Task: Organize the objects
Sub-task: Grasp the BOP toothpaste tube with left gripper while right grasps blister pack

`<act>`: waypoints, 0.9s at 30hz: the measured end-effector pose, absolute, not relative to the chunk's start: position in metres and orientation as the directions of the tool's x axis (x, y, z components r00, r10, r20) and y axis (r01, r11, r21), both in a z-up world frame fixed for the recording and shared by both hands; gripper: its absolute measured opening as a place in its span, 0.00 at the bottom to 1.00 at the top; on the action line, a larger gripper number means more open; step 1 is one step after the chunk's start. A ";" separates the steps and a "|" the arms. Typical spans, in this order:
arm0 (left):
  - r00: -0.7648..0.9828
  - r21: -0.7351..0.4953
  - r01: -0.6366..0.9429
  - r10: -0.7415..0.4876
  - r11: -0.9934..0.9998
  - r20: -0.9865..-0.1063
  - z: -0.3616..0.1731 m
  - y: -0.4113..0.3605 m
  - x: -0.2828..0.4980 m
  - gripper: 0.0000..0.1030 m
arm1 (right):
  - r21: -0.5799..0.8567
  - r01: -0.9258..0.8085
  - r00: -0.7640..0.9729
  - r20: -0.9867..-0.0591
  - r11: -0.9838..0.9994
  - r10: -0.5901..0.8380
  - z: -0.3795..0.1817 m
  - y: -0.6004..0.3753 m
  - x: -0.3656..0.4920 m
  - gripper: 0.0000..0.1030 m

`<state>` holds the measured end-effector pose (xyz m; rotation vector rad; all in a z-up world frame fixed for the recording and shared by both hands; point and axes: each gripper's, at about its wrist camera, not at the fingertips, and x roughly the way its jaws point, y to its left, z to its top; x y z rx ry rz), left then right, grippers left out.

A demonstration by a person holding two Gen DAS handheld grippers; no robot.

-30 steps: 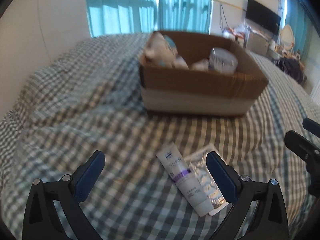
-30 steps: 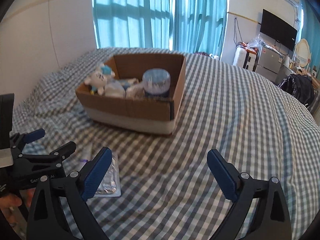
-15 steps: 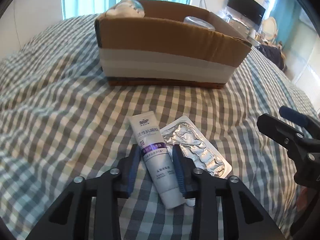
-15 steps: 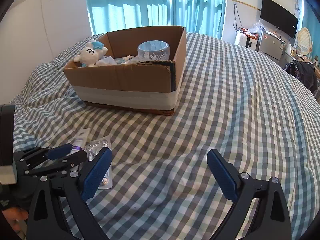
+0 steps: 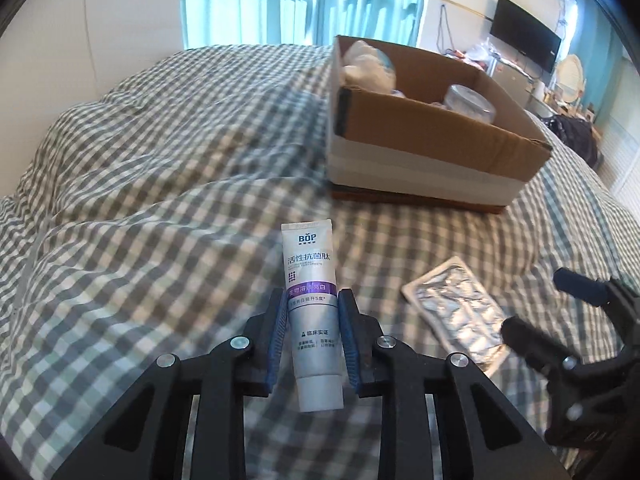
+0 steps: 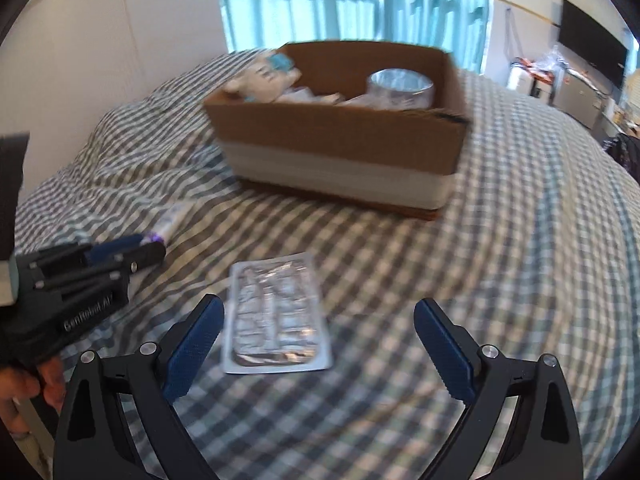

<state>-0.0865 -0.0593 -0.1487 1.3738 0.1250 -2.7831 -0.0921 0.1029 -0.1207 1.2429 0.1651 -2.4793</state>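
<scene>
One tube between left jaws.

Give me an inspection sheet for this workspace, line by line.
Surface: checked bedspread, wrinkled.
Job's things: toothpaste tube clamped in the left gripper; foil blister pack flat on the bedspread; cardboard box holding a soft toy and a clear tub.
Clutter: nothing seen.
Grippers: left shut on the tube; right gripper open, above the pack.
Cables: nothing seen.
Surroundings: teal curtains, wall television.
</scene>
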 end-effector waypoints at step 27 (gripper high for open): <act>-0.637 -0.048 0.037 0.013 -0.998 -0.770 -0.130 -0.050 -0.071 0.25 | 0.010 0.403 -0.537 -0.807 -0.915 -0.245 -0.116 0.080 -0.080 0.67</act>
